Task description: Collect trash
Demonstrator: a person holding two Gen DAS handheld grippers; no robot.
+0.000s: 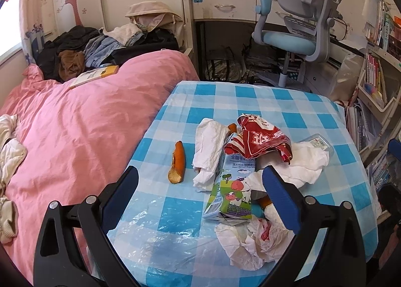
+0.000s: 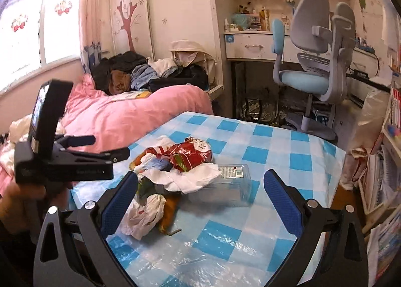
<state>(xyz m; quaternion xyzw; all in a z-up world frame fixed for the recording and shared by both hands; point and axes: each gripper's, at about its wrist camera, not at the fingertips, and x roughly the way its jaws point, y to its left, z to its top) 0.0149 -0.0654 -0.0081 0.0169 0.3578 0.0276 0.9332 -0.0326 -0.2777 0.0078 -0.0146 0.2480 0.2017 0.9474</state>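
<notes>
Bedroom, checked table (image 1: pixel 288 101) beside pink bed (image 1: pixel 87 124).

Left view: left gripper (image 1: pixel 200 179) spread, empty, above milk carton (image 1: pixel 230 186); orange peel (image 1: pixel 177 165) left of carton, red wrapper (image 1: pixel 260 140) behind it.

Right view: right gripper (image 2: pixel 200 189) spread, empty, facing clear box (image 2: pixel 225 181) right of carton.

Likely pre-grasp; next move: descend, pinch one piece.

Ahead, table (image 2: pixel 300 151) under blue checked cloth. Left of it, bed with pink quilt (image 1: pixel 82 121), clothes heap (image 1: pixel 100 46) at far end. Far left, bright window (image 2: pixel 30 33). Straight beyond, white desk (image 2: pixel 250 46), blue-grey chair (image 1: pixel 298 33). Right, bookshelf (image 1: pixel 376 78).
</notes>
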